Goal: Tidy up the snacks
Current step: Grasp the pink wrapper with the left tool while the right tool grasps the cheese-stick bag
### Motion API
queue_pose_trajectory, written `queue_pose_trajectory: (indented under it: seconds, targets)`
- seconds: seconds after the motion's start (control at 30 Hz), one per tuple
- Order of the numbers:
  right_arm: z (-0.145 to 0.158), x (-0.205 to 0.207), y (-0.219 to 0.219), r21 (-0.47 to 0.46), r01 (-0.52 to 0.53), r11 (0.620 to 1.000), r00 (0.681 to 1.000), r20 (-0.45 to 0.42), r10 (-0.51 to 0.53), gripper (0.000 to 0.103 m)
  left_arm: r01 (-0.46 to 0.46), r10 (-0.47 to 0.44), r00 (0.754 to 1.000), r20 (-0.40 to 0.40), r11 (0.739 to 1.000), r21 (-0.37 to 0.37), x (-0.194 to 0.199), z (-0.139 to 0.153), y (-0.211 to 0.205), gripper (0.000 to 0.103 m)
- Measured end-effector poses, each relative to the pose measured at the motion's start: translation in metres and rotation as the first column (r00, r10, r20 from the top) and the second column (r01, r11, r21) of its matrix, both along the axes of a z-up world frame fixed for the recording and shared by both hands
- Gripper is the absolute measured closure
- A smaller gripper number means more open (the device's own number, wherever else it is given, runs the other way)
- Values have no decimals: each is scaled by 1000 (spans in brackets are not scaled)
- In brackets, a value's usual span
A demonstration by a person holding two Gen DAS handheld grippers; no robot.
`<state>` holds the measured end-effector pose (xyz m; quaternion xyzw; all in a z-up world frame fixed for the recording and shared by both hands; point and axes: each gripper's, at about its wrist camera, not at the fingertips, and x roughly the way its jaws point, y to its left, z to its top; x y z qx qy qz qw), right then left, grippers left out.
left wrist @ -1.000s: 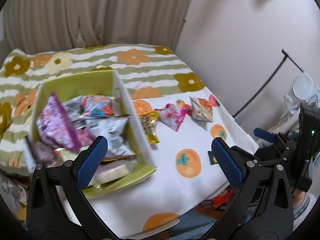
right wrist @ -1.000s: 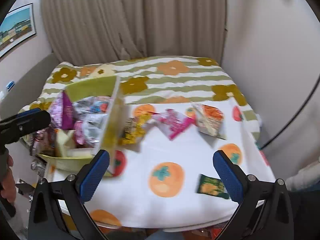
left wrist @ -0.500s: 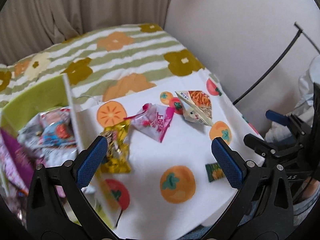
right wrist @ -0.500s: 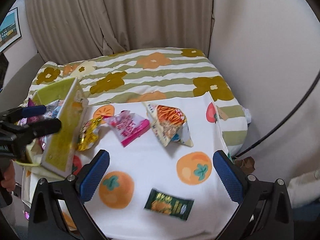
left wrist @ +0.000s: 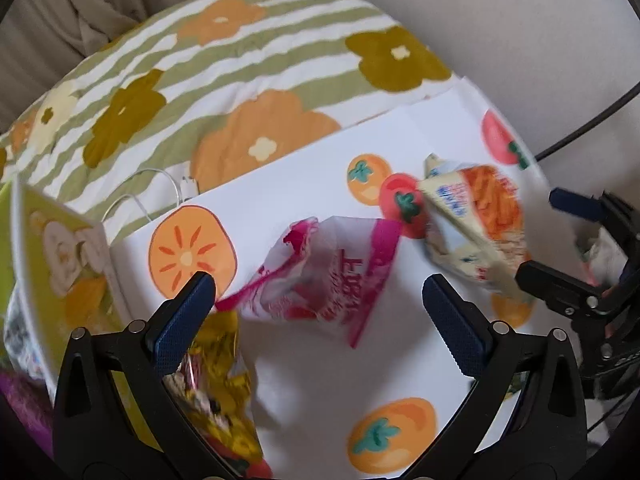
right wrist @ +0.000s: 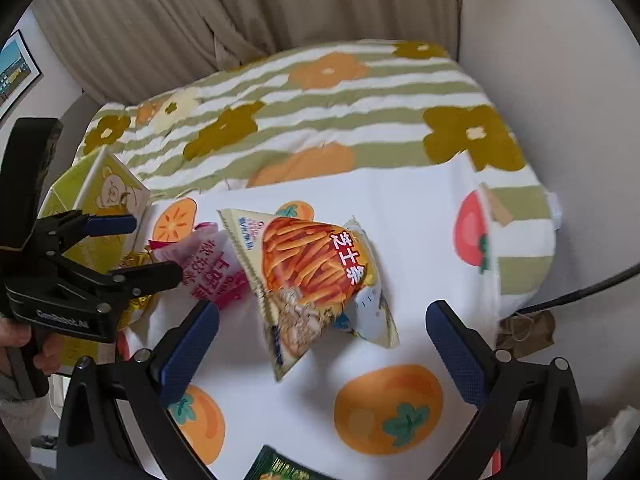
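The left claw was spread wide and held nothing, poised above the white persimmon-print cloth that covered the near part of the surface. The pink-and-white snack bag lay on the cloth directly ahead of that claw, within the span of its two blue pads, though whether the pads touched it could not be told through the blur. A yellow snack packet lay under and just behind the left pad, beside the green box at the left edge, whose wall showed a bear drawing. The right claw was likewise spread wide and empty. The cream bag printed with orange sticks lay on the cloth ahead of it, between its pads and nearer the left one, apparently not touched by either. In the right wrist view the pink bag sat just left of the orange-stick bag, partly tucked under its edge, with the left claw reaching in above it. A small dark green packet lay at the near edge, below the right claw. A green-striped floral blanket lay beyond the cloth.
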<state>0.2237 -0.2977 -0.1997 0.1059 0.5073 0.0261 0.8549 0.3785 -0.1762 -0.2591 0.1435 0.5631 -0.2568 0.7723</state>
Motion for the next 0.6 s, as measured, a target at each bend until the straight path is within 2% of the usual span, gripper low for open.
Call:
queue_pose_trajectory:
  seconds: [0.2, 0.37, 0.43, 0.5, 0.6]
  targets:
    - [-21, 22, -2, 32, -47, 998, 998, -31, 48, 0, 12, -9, 999, -52, 998, 60, 13, -35, -11, 3]
    - [-37, 38, 2, 31, -87, 996, 995, -54, 88, 0, 30, -25, 998, -53, 995, 97, 14, -51, -18, 3]
    - [-41, 42, 2, 29, -96, 995, 993, -61, 98, 0, 39, -33, 998, -59, 994, 100, 14, -55, -21, 10]
    - [-44, 46, 1, 37, -104, 994, 992, -62, 106, 0, 41, -35, 998, -59, 994, 104, 13, -58, -23, 11]
    - [-46, 51, 0, 35, -113, 993, 992, -61, 115, 0, 55, -51, 998, -39, 991, 124, 11, -59, -27, 23]
